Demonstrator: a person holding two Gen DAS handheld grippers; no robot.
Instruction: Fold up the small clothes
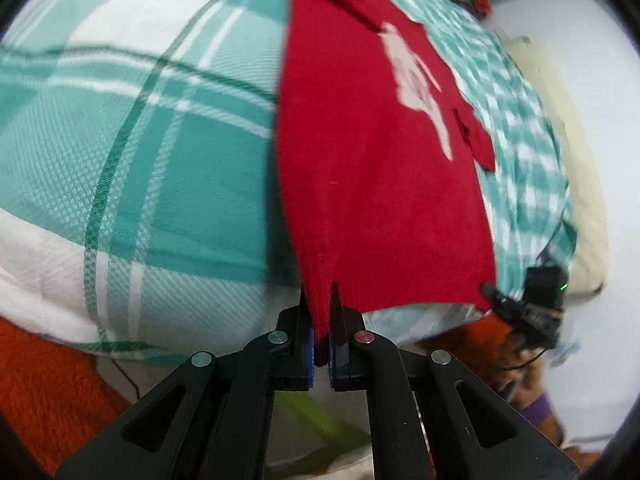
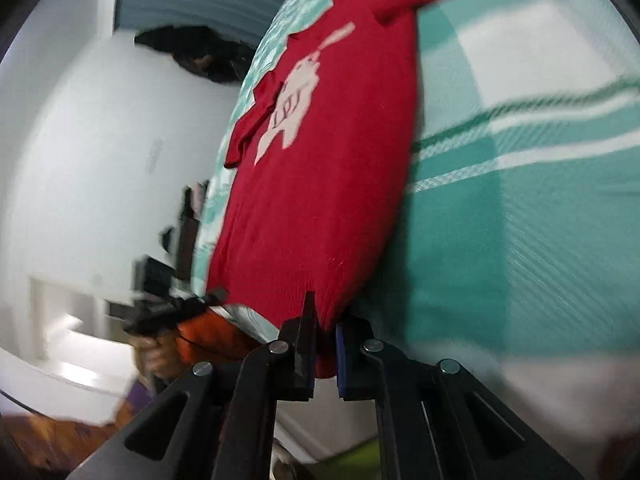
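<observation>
I see a bed with a teal and white checked cover [image 1: 168, 152], and directly on it lies a red sweater [image 1: 380, 184] with a white print.

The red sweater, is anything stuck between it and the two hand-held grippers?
No. Each hand-held gripper, left and right, is already clamped on the red sweater's hem. It lies on the checked blanket with nothing visible on top.

Soft even indoor light, no glare. Motion blur smears toward 3 and 9 o'clock; fisheye bends edges, black vignette corners.
</observation>
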